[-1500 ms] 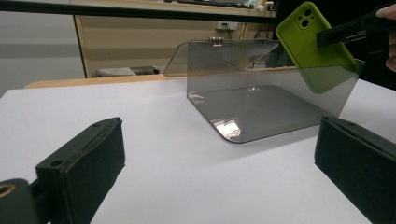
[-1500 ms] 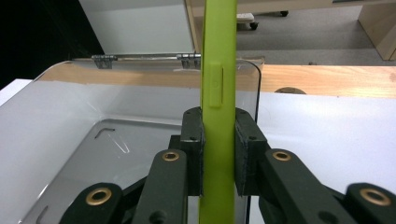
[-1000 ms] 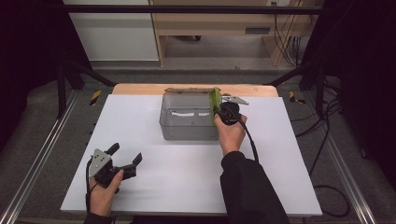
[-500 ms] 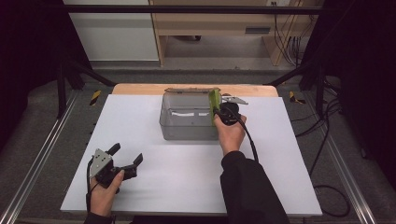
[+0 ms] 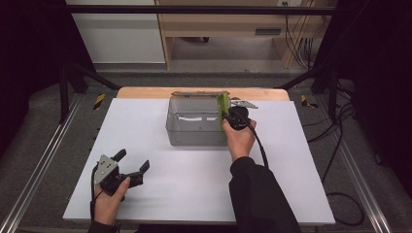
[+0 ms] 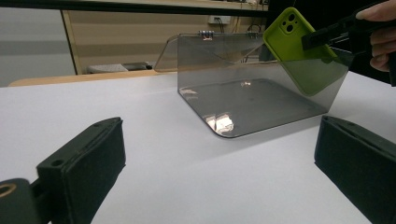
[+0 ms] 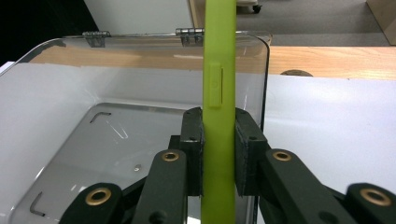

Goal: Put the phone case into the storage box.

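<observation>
Phone case (image 7: 217, 93) bottom cut off; box (image 7: 70, 140) contents perhaps bare.

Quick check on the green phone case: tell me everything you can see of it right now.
The phone case is lime green, matte, looking like soft silicone, with a square camera cutout of round holes near its top corner and a raised side button strip. It is empty. The right gripper is shut on it, one pad on each face. It stands tilted, its lower part dipped inside the clear smoky box near the right wall; I cannot tell whether it touches the box.
</observation>
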Demonstrator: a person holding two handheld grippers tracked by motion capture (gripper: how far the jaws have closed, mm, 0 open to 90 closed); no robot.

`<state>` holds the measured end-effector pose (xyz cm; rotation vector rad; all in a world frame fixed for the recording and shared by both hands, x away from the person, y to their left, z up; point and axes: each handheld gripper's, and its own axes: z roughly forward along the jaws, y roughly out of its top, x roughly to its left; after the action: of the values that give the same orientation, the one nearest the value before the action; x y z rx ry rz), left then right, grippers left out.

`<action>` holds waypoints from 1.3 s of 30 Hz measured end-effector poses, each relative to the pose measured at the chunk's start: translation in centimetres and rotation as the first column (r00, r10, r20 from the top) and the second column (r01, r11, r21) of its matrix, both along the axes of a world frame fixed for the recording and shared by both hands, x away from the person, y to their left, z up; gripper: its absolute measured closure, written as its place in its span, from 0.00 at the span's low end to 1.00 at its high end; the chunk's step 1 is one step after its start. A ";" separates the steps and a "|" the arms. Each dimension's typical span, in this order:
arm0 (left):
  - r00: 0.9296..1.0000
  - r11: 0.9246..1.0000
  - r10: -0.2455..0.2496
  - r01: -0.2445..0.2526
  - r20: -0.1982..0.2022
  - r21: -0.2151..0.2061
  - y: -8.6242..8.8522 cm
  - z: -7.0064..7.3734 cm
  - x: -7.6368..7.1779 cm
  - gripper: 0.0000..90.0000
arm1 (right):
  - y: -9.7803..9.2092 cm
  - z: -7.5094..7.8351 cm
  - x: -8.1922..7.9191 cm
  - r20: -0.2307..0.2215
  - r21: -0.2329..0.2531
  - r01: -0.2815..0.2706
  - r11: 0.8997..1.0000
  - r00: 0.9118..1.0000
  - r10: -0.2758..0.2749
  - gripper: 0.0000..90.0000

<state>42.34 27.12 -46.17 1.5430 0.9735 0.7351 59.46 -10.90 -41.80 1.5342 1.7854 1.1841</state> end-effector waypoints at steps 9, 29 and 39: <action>1.000 1.000 -0.004 0.004 0.000 0.002 0.0 0.0 0.0 0.02 | 0.0 0.0 0.0 -0.003 -0.002 0.000 1.000 1.000 0.000 0.85; 1.000 1.000 -0.011 0.011 -0.005 0.005 -0.1 0.0 0.0 0.02 | 0.1 0.1 0.0 -0.011 -0.008 0.002 1.000 1.000 -0.002 0.83; 1.000 1.000 -0.016 0.016 -0.005 0.003 -0.2 0.0 0.0 0.02 | 0.1 0.1 -0.1 -0.011 -0.013 0.002 1.000 1.000 -0.003 0.82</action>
<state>42.31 26.91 -46.16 1.5541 0.9632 0.7223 59.39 -10.75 -41.68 1.5384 1.7946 1.1628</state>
